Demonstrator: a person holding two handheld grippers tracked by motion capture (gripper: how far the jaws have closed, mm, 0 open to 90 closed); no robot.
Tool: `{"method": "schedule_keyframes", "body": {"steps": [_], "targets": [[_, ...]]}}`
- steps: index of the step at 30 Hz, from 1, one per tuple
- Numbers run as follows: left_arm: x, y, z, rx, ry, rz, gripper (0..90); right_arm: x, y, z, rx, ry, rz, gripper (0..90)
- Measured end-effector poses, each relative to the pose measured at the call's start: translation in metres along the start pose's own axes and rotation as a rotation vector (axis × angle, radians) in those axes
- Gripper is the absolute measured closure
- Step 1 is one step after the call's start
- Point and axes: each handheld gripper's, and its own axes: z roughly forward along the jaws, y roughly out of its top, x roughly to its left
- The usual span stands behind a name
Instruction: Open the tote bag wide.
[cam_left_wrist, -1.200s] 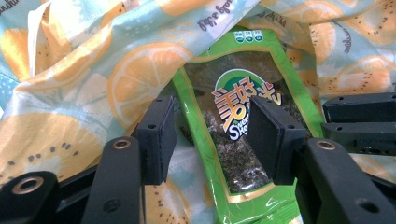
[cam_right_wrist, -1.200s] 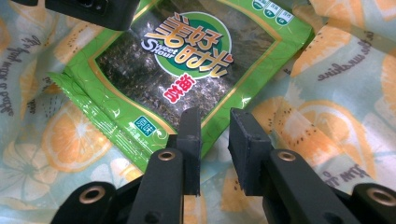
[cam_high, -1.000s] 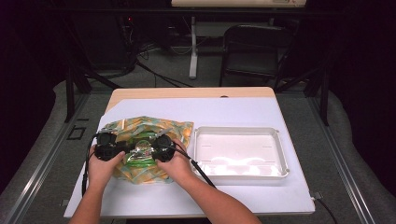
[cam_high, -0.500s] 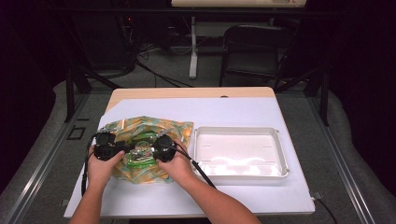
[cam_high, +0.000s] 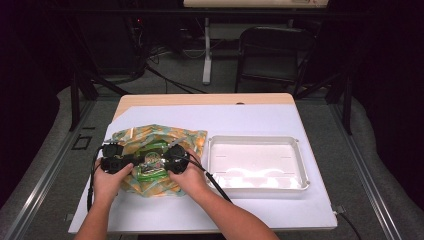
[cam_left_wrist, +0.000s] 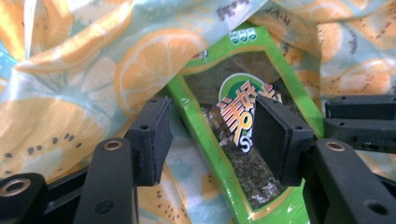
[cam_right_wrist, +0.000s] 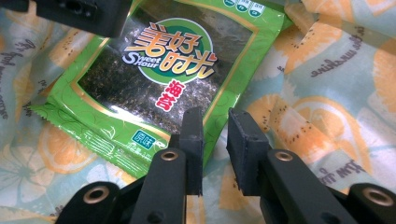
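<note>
- Two hands come in from the near edge of the white table (cam_high: 280, 120), each gripping a black two-jaw tool; forearms angle inward so the tools meet over the cloth at the near left.
- Left gripper (cam_left_wrist: 210, 133): held low and level over the cloth, pointing right toward the other tool. Jaws spread wide, one pad on either side of the packet's near end, not pressing it; the packet edge lies in the gap.
- Right gripper (cam_right_wrist: 215, 140): held by the right hand (cam_high: 187, 177), pointing left. Jaws nearly together with a narrow gap between the pads. They straddle the packet's lower right edge; whether they actually pinch it I cannot tell.
- In the high view the left hand (cam_high: 111, 180) wraps its tool from behind, knuckles up.
- Green foil seaweed snack packet (cam_right_wrist: 154, 74): flat, glossy, a dark window showing the seaweed, orange Chinese lettering with "Sweet Hour" on a round badge, gold trim lines, crimped ends.
- Packet lies on the crumpled pale blue cloth printed with orange slices (cam_high: 155, 137), near left of the table, between the two tools.
- Cloth folds rise around the packet's far end and partly cover it in the left gripper view.
- Shallow white rectangular tray (cam_high: 300, 165) sits just right of the cloth.
</note>
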Motion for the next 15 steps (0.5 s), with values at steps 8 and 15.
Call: {"method": "schedule_keyframes", "body": {"steps": [8, 15], "targets": [[-0.001, -0.002, 0.006, 0.022, -0.014, -0.015, 45.5, 0.001, -0.002, 0.001, -0.023, -0.002, 0.018, 76.3], [-0.004, -0.003, 0.011, 0.054, -0.027, -0.004, 44.2, 0.0, -0.003, 0.001, -0.019, 0.002, 0.017, 76.5]]}}
